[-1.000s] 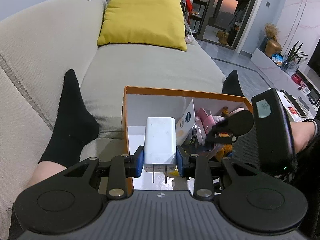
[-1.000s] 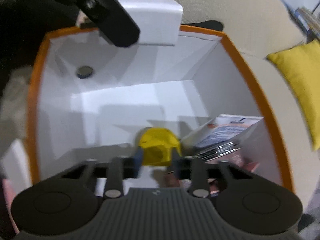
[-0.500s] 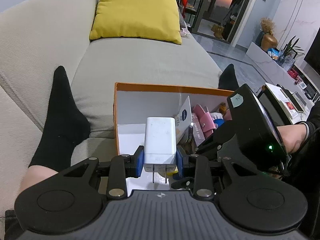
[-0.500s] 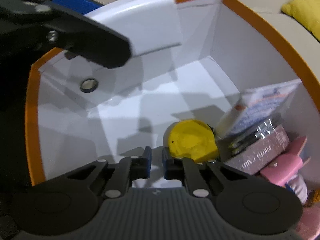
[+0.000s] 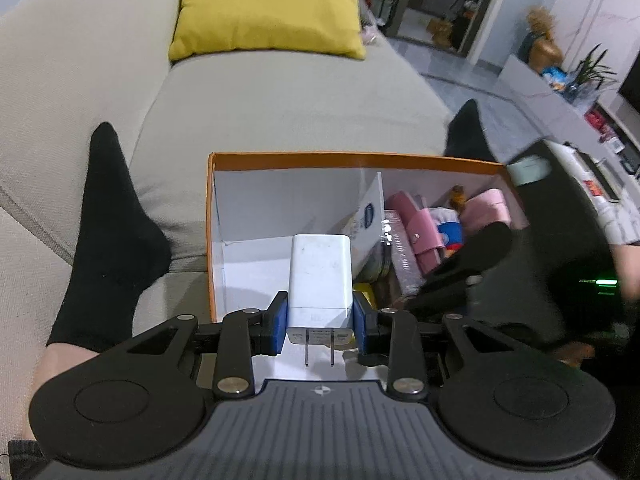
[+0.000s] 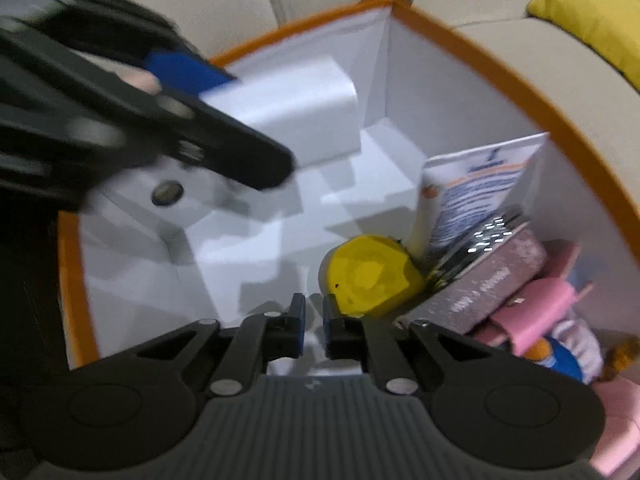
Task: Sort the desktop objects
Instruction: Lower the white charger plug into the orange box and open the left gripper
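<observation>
My left gripper [image 5: 320, 320] is shut on a white plug charger [image 5: 320, 276], prongs toward the camera, held over the near left part of an orange-rimmed white box [image 5: 280, 157]. The charger [image 6: 296, 120] and the left gripper also show in the right wrist view. My right gripper [image 6: 314, 316] is nearly shut and empty, inside the box [image 6: 500, 64] just left of a yellow round object [image 6: 368, 276] lying on the box floor.
The box's right half holds a white-blue packet [image 6: 476, 196], a pink-grey box [image 6: 488, 284], pink items [image 5: 424, 228] and a blue-white toy [image 5: 450, 232]. A small dark disc [image 6: 167, 194] sits on the box wall. Sofa, yellow cushion [image 5: 268, 4], black-socked feet [image 5: 108, 216] surround it.
My right gripper let go of the yellow object, closed empty and drew back to its left. My left gripper kept hold of the charger and moved forward over the box.
</observation>
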Demonstrator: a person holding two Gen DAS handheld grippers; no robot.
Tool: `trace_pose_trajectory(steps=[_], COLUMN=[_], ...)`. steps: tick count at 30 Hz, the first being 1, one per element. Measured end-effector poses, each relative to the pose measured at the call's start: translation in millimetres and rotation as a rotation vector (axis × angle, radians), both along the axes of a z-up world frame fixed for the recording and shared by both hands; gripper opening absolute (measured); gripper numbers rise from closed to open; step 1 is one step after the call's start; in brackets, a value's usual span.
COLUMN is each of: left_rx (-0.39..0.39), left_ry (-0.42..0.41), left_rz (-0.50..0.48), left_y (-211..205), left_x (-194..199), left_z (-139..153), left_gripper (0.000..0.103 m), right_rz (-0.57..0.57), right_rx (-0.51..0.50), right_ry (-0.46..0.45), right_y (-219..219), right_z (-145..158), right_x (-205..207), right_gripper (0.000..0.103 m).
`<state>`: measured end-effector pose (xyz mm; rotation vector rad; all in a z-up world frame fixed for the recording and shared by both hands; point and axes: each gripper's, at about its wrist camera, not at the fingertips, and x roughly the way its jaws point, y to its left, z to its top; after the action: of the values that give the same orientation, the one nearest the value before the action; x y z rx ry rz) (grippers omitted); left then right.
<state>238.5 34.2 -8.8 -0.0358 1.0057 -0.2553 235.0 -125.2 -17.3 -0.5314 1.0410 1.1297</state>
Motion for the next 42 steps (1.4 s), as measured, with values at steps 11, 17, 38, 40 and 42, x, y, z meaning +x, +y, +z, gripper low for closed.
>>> trace_pose_trajectory(steps=[11,17,38,40,42], left_rx=[0.138,0.271,0.207,0.194,0.193], left_ry=[0.082,0.105,0.135,0.143,0.137], left_rz=[-0.052,-0.156,-0.122,-0.112,-0.113], left_y=[-27,-43,-42,-40,-39], left_x=[42,61,93,95,94], left_z=[-15,-26,-34,-33,-32], left_gripper=[0.037,0.037,0.037,0.037,0.037], right_rz=[-0.049,-0.066,-0.090,-0.089,-0.090], right_rx=[0.079,0.103,0.107,0.105,0.104], right_ry=[-0.025,-0.030,-0.060,-0.060,-0.062], right_y=[-33,-40,-44,-43,-43], right_z=[18,8,1,0,0], right_x=[-8,-4,-1,-2,-2], right_gripper=[0.012,0.012,0.012,0.012,0.012])
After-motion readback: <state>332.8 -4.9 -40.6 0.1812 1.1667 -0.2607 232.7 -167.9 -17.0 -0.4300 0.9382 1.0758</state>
